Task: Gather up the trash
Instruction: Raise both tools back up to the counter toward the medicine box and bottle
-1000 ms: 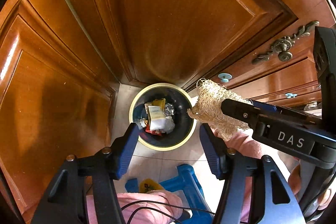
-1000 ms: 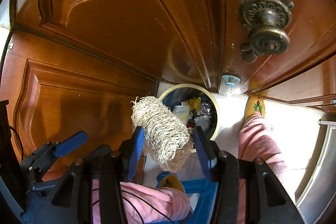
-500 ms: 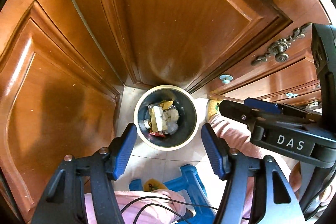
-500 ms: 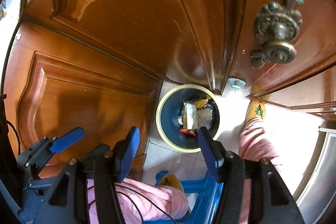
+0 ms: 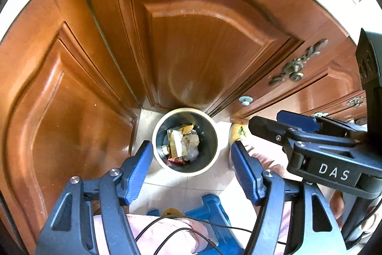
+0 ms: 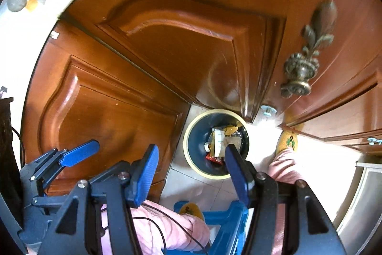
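Note:
A round dark trash bin with a cream rim [image 5: 183,175] [image 6: 188,135] stands on the tiled floor in the corner between wooden cabinet doors. Inside lie wrappers and paper [image 5: 176,145] [image 6: 217,142], with a pale fibrous scrubber [image 5: 191,141] among them. My left gripper [image 5: 190,145] hovers high above the bin; its jaws are opening and nothing is between them. My right gripper [image 6: 191,147] [image 5: 265,121] is also well above the bin, open and empty. One blue finger [image 6: 81,151] of the left gripper shows at the left of the right wrist view.
Brown cabinet doors surround the bin, with an ornate brass handle [image 5: 296,66] [image 6: 303,73] at the right. A blue stool [image 5: 214,207] [image 6: 229,214] and a person's pink trouser legs and yellow slippers [image 5: 238,130] [image 6: 286,140] are below. A white counter edge runs along the top.
The right gripper let go of the fibrous scrubber, which dropped into the bin. Both grippers rose, so the bin looks smaller and the counter edge has come into view.

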`<state>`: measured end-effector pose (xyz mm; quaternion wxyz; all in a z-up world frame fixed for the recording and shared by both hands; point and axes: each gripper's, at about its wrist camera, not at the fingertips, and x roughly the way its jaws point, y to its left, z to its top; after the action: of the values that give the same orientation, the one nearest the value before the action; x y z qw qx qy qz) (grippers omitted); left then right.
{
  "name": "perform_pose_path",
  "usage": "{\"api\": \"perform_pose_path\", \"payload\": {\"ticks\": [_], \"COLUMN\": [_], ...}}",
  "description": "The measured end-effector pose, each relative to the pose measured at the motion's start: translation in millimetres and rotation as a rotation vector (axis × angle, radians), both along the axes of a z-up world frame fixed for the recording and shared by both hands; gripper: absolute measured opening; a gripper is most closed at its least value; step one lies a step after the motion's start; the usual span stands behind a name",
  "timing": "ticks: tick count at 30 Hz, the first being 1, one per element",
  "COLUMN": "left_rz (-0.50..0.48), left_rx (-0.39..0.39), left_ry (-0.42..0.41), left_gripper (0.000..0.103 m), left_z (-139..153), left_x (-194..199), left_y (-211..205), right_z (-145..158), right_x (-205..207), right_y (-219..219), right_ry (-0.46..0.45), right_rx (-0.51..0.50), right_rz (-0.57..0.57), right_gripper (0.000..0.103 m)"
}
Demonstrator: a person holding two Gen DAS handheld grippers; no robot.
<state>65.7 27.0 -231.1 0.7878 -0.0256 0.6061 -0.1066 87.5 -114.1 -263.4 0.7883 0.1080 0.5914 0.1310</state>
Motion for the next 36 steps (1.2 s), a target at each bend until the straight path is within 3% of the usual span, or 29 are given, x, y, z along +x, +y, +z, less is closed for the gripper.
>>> {"api": "perform_pose_path", "payload": {"ticks": [9, 14, 16, 20, 24, 32, 36], "left_rz": [0.009, 0.023, 0.023, 0.006, -0.004, -0.101, -0.177], "left_rx": [-0.047, -0.112, -0.13, -0.15, -0.146, -0.019, 0.108], "left_ry": [-0.085, -0.104, -0.125, -0.19, -0.274, -0.439, -0.503], "left_gripper": [0.066, 0.066, 0.066, 0.066, 0.072, 0.073, 0.073], "left_z": [40.3, 62.3, 76.8, 111.2, 152.4, 230.5, 258.3], "left_x": [-11.3, -9.7, -8.4, -3.2, 12.1, 74.8, 122.9], "left_y": [4.1, 10.3, 12.5, 12.0, 12.8, -7.3, -29.0], "right_z": [49.2, 80.2, 96.5, 132.2, 166.2, 218.9, 247.4], "right_x": [-10.2, -14.1, -13.8, -7.8, 7.2, 60.4, 108.8], "right_y": [1.0, 1.8, 1.1, -6.7, -14.7, -35.1, -47.5], "right_ry": [-0.105, -0.181, -0.213, -0.274, -0.316, -0.336, -0.355], "right_rx": [-0.037, -0.073, -0.081, -0.072, -0.07, -0.076, -0.088], "right_rz": [0.0, -0.009, -0.007, -0.009, -0.002, 0.022, 0.041], "right_gripper": [0.058, 0.058, 0.059, 0.071, 0.071, 0.071, 0.071]}}
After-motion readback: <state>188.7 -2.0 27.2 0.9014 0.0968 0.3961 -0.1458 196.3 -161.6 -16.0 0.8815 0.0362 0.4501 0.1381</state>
